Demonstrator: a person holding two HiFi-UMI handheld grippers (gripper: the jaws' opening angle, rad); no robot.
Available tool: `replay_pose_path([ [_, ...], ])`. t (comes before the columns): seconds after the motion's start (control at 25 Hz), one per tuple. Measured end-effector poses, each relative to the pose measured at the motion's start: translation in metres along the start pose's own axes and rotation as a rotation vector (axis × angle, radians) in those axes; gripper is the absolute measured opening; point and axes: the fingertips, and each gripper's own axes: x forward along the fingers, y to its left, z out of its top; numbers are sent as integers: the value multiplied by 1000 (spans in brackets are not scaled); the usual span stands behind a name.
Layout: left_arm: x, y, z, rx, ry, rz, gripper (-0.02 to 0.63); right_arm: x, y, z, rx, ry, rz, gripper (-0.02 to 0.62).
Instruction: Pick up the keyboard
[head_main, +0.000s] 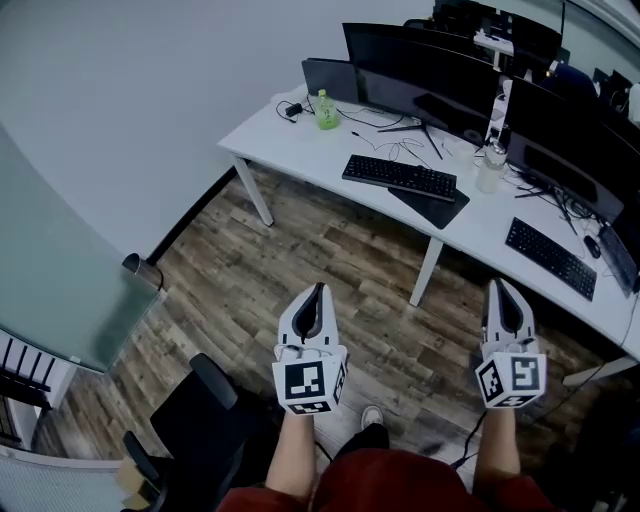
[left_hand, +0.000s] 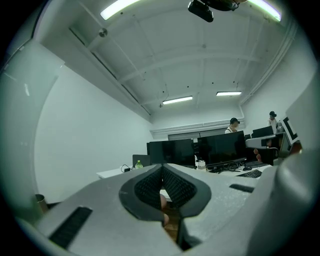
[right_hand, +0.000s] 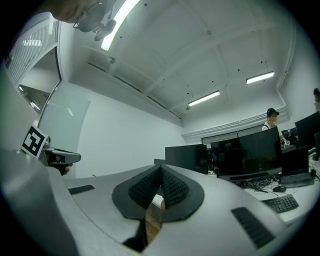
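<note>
while standing well apart from the table (head_main: 300, 150), with left tool (head_main: 317, 300) and right tool (head_main: 500, 298) both closed on nothing, step nearer the keyboard (head_main: 399, 178) by its front edge, then spread jaws level.

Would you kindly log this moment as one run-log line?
stage: pre-grasp | left hand-held gripper: shut, empty | right hand-held gripper: shut, empty | keyboard: on white desk, untouched

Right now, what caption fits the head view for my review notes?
Shut and empty, the left gripper and right gripper hang over the wood floor, facing desk and keyboard.
</note>
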Motion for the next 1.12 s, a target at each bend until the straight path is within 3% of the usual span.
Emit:
replay_pose_path([
  [0.64, 73, 58, -2, 17, -4, 6, 8, 90, 15, -4, 5, -33, -7, -2],
  [1.12, 179, 67, -1, 61, 1, -3, 8, 183, -35, -25, 43, -40, -52, -2],
])
